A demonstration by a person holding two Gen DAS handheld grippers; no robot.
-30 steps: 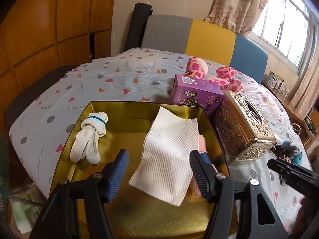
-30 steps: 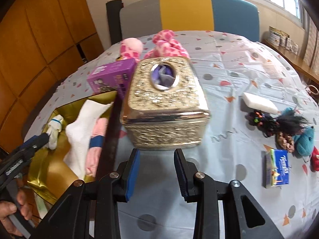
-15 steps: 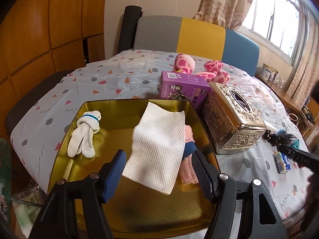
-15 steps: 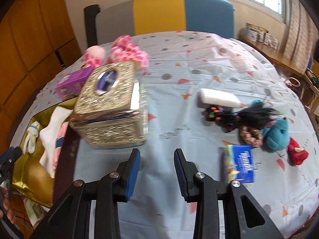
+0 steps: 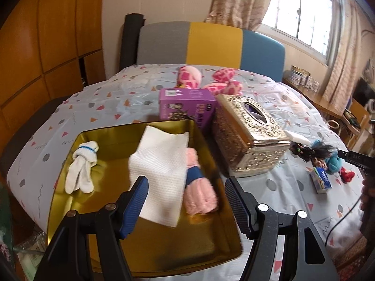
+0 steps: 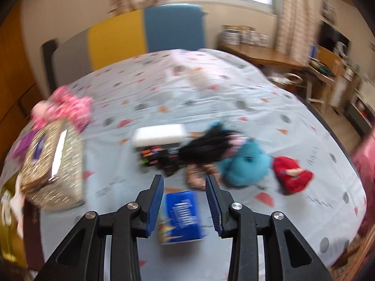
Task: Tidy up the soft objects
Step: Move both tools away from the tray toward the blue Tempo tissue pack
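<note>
1. Sock (image 5: 82, 166), white cloth (image 5: 161, 171) and pink towel (image 5: 199, 194) lie in the gold tray (image 5: 225, 241).
2. Left gripper (image 5: 186, 201) hangs wide open above them, empty.
3. Right gripper (image 6: 184, 201), part-open and empty, hangs over the blue packet (image 6: 182, 215), short of the teal plush (image 6: 243, 164).

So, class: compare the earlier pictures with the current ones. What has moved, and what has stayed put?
The right gripper has swung away from the gold tissue box toward the small toys, and now hovers, open and empty, over the blue tissue pack. The left gripper stays open over the gold tray. Sock, paper towel and pink cloth lie unmoved.
</note>
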